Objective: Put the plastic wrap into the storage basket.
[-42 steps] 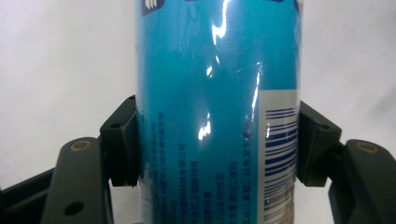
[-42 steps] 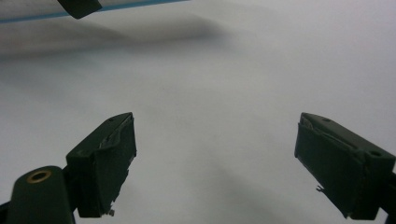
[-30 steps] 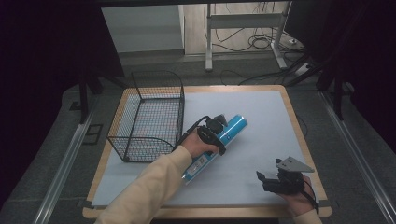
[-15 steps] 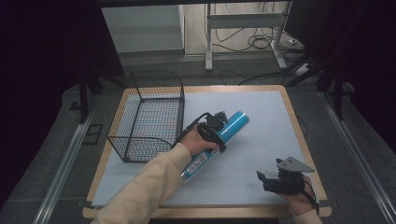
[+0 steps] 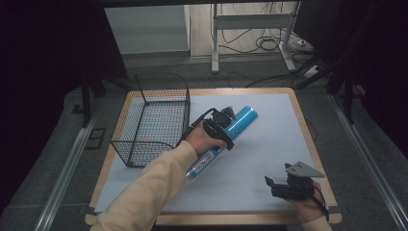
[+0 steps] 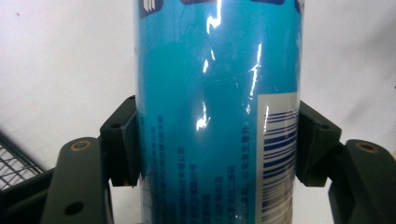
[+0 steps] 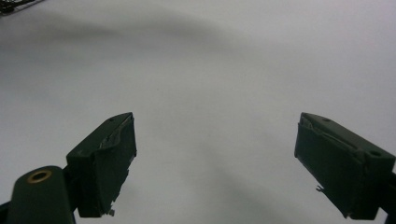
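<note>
1. Shifted slightly toward frame centre: blue can (image 5: 226,134), clamped mid-body by left gripper (image 6: 217,140), beside wire basket (image 5: 153,120).
2. Right gripper (image 7: 215,158): spread wide, empty, lower right.
3. Risk: glossy can slipping or rolling from pads.

Left tool (image 6: 217,144): both black jaws pressed against opposite sides of a glossy blue tube (image 6: 217,93), which runs upright through the frame. Tube label bears small printed text and a white barcode panel at lower right. White counter (image 6: 60,60) behind. Black wire mesh (image 6: 14,161) at lower left edge.
</note>
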{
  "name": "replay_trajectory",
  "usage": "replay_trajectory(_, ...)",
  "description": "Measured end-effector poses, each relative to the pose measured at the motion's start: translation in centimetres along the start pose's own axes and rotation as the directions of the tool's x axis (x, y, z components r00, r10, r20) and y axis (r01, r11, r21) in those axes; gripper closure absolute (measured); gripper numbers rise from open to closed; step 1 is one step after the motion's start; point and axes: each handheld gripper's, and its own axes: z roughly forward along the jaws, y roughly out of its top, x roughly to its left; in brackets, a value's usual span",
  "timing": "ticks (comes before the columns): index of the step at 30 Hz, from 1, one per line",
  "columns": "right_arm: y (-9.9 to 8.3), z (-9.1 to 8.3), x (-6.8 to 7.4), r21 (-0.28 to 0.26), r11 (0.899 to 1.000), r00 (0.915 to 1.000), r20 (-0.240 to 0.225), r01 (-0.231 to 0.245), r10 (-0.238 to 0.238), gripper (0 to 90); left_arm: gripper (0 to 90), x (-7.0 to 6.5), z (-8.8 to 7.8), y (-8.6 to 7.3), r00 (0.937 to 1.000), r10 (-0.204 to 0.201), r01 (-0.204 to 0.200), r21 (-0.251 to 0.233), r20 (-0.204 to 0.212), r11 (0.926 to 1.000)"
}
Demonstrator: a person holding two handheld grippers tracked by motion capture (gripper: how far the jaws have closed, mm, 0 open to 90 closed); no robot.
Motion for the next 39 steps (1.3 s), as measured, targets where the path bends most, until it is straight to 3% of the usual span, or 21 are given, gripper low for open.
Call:
replay_trajectory(5,0.0,0.0,0.0,0.001,1.000,1.0000,0.001,0.000,0.000,13.1,31.4,0.1,-0.3,0.2,0.9998,-0.020,0.020,-0.019,0.004,0.9996)
replay_trajectory(15,0.0,0.0,-0.1,0.000,1.000,1.0000,0.005,0.003,-0.003,13.1,31.4,0.4,-0.4,0.7,1.0000,-0.003,0.003,-0.010,0.002,0.9999)
replay_trajectory(19,0.0,0.0,-0.1,-0.001,1.000,1.0000,0.003,-0.002,0.002,13.1,31.4,0.5,-0.8,1.0,0.9992,-0.038,0.038,-0.042,-0.011,0.9984)
replay_trajectory(22,0.0,0.0,-0.1,0.000,1.000,1.0000,0.003,0.000,0.000,13.2,31.4,0.7,-1.1,1.3,0.9991,-0.041,0.040,-0.042,-0.012,0.9983)
replay_trajectory(39,0.0,-0.1,-0.2,0.000,1.000,1.0000,0.004,-0.002,0.002,13.2,31.4,1.5,-4.1,3.0,0.9987,-0.009,0.007,-0.038,-0.050,0.9992)
